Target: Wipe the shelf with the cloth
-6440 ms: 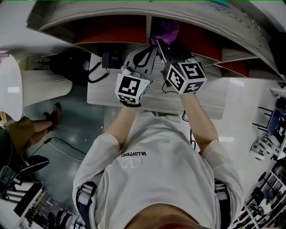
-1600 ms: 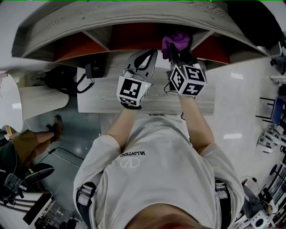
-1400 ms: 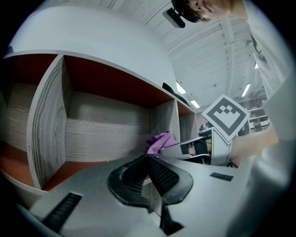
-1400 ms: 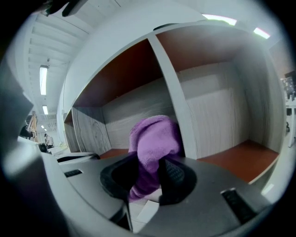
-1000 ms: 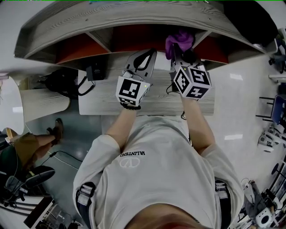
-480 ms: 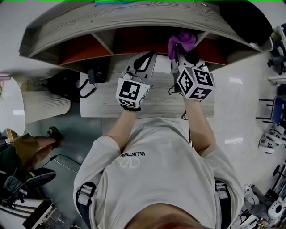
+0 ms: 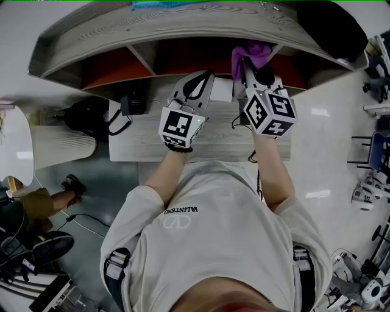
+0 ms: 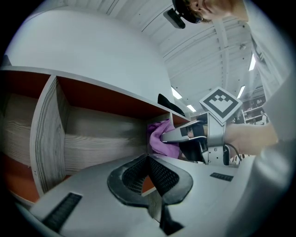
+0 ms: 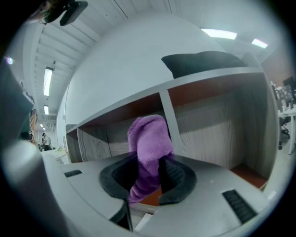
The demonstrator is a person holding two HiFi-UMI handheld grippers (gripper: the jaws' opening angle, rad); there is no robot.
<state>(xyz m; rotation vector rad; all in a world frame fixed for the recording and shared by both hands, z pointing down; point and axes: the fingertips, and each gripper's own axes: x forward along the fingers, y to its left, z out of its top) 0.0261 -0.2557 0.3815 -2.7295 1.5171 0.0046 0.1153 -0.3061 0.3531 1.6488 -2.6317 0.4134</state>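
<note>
A grey wood-grain shelf [image 7: 183, 30] with orange-red compartments is shown from above. A purple cloth [image 9: 149, 143] is clenched between the jaws of the right gripper [image 9: 148, 178] and held up in front of the shelf's upright divider, between its middle and right compartments. The left gripper [image 8: 149, 175] is held before the shelf's middle compartment, its jaws closed together on nothing. A teal item [image 7: 161, 3] lies on the shelf's top. On the person's pale shirt [image 7: 207, 244], a printed word beginning "VAL" is seen.
</note>
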